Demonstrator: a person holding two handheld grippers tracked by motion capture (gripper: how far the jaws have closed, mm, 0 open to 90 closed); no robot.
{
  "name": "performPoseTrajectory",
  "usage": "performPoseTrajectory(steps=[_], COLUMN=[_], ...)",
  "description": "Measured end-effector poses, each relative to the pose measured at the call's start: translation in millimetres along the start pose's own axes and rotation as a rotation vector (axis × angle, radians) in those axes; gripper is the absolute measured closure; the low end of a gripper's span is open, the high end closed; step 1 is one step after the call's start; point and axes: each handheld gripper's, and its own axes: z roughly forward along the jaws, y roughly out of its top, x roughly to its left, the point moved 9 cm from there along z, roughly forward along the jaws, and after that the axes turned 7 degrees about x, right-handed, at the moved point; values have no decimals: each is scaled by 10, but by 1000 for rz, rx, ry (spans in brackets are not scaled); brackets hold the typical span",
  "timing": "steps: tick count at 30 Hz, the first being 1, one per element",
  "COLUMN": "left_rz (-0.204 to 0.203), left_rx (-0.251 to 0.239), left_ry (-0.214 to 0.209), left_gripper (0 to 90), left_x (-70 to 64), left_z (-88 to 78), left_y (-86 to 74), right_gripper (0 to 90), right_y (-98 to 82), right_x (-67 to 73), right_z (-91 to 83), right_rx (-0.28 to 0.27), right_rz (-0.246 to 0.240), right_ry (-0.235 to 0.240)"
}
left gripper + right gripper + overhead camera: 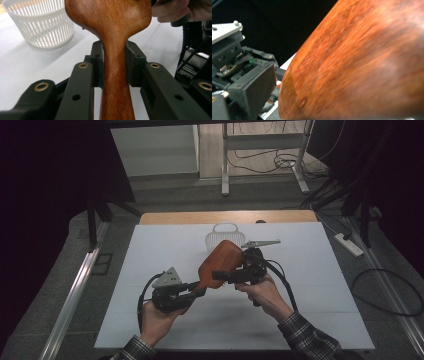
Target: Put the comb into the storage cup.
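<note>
A reddish-brown wooden board (220,257) with a narrow handle (113,82) is held tilted above the white table sheet (310,295). My left gripper (200,290) is shut on the handle, and both pads (97,62) press its sides just below the wide blade (112,22). My right gripper (217,276) reaches in from the right at the blade's lower part. In the right gripper view one pad (252,87) stands a little off the board's edge (362,62), while the other jaw is hidden behind the wood.
A white slotted basket (225,234) stands upright at the back middle of the sheet, just beyond the board (42,25). A power strip (348,244) and cables lie on the floor to the right. Metal stand legs (225,170) rise behind the table.
</note>
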Motion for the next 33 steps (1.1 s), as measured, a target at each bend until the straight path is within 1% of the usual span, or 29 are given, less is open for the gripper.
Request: performPoseTrajectory(steps=[2,5,9,10,11,13,15,16,19,22,24,30,33], left_rz=[-2,-2,-1,-1,-4,-1,1,2,8,5,12,11,12], left_rx=[-6,-9,-5,-5,-7,0,5,12,26,31,43,59,62], left_ry=[1,-1,-5,-4,-7,-10,-7,-4,2,-2,-3,-18,-18], left_gripper=[712,712,711,712,712,712,712,713,713,714,714,710,705], left_x=[-6,-13,-29,-30,-31,-31,-30,-29,-21,-17,-13,-10,-7], left_z=[7,14,41,47,54,66,83,93,125,140,155,182,190], left_y=[7,15,14,14,13,4,-4,-10,-24,-29,-40,-57,-62], right_gripper=[47,102,230,261,273,325,383,397,443,475,494,530,537], right_y=[16,24,46,44,43,41,43,41,15,3,-3,-14,-15], right_x=[-14,-21,1,3,3,-8,-25,-32,-51,-51,-41,-15,-9], right_z=[1,1,-12,-14,-16,-26,-40,-45,-42,-43,-45,-49,-46], right_rx=[-12,-19,-39,-38,-40,-47,-55,-57,-51,-47,-43,-34,-33], right_rz=[20,33,46,53,60,92,145,162,195,218,229,232,232], right_ry=[8,23,48,54,59,90,138,156,182,188,189,188,179])
